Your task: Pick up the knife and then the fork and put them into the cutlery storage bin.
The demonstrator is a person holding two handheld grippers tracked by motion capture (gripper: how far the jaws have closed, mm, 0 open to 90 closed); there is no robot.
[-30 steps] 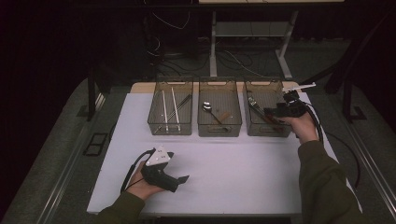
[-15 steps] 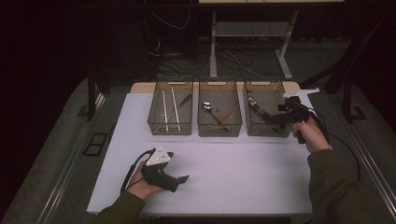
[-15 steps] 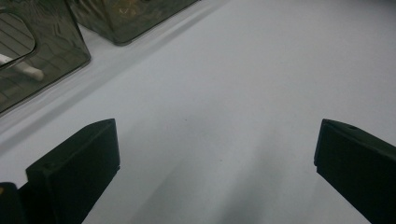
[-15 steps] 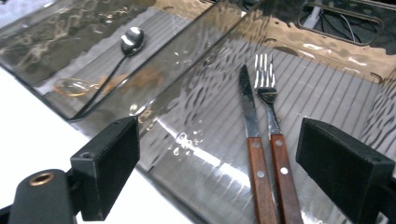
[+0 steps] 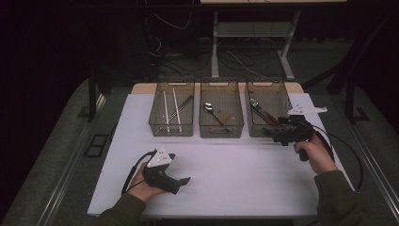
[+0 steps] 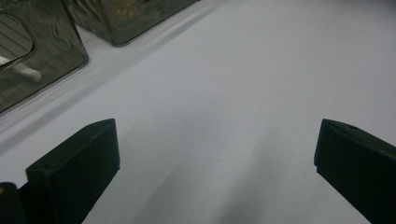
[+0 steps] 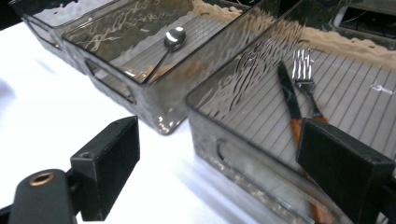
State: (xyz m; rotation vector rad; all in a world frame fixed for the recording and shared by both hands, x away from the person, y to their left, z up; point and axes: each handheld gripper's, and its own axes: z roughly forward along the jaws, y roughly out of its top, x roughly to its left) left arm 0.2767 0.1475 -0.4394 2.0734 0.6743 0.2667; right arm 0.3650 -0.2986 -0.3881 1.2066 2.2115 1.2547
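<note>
The right gripper (image 5: 272, 133) has its jaws standing wide apart with nothing between them; they have just been opening. It sits at the near right corner of the right bin (image 5: 284, 100), its fingertips just at that bin's front wall. In the right gripper view the bin's clear front wall (image 7: 243, 154) lies straight ahead between the two jaws, and beyond it, inside the bin, a fork (image 7: 306, 74) and a knife (image 7: 289, 100) lie side by side on the ribbed floor. Both point their long axes away from the fingers, tines and blade at the far end, orange-brown handles toward the jaws; the handle ends run behind the right-hand jaw. Judging from this, the cutlery has been set down in that bin and the right hand is the one close to it; any further reach would go forward and over the wall.

One step further out to the fingers' left stands the middle bin (image 5: 221, 89), holding a spoon (image 7: 172, 42) with its bowl at the far end. Beyond that, the left bin (image 5: 172, 89) holds pale chopsticks (image 5: 166, 110) laid lengthwise.

The left gripper (image 5: 184, 180) rests well apart from all three bins, low over the white table (image 5: 244, 174), its jaws spread wide over bare surface, holding nothing.
</note>
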